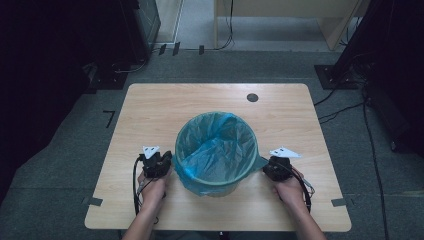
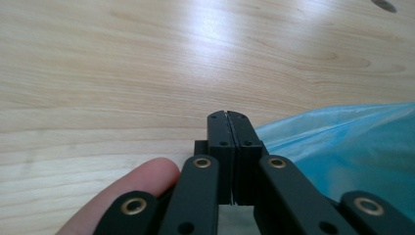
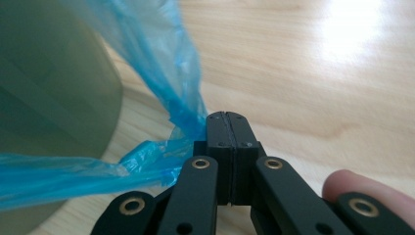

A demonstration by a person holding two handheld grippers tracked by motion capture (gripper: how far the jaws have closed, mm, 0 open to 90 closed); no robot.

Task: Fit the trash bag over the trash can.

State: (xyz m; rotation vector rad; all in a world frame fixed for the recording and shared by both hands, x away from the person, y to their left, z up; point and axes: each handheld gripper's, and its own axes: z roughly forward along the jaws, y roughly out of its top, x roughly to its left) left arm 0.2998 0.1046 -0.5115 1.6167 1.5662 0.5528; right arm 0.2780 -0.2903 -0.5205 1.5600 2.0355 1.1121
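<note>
A round bin (image 1: 220,189) lined with a blue plastic bag (image 1: 215,145) stands at the middle of the wooden table (image 1: 150,110). My right gripper (image 1: 269,165) is at the bin's right side, shut on a stretched flap of the bag (image 3: 161,58) beside the grey-green bin wall (image 3: 49,98); its jaws (image 3: 227,116) are pressed together. My left gripper (image 1: 162,159) is at the bin's left side with its jaws (image 2: 228,115) together. The bag (image 2: 352,147) reaches its right jaw; whether any film is pinched there is unclear.
A small dark round hole (image 1: 252,97) sits near the table's far edge, also seen as hole (image 2: 384,5). Cables (image 1: 345,107) run over the grey floor to the right. Dark equipment (image 1: 135,25) and a wooden table leg (image 1: 216,25) stand behind.
</note>
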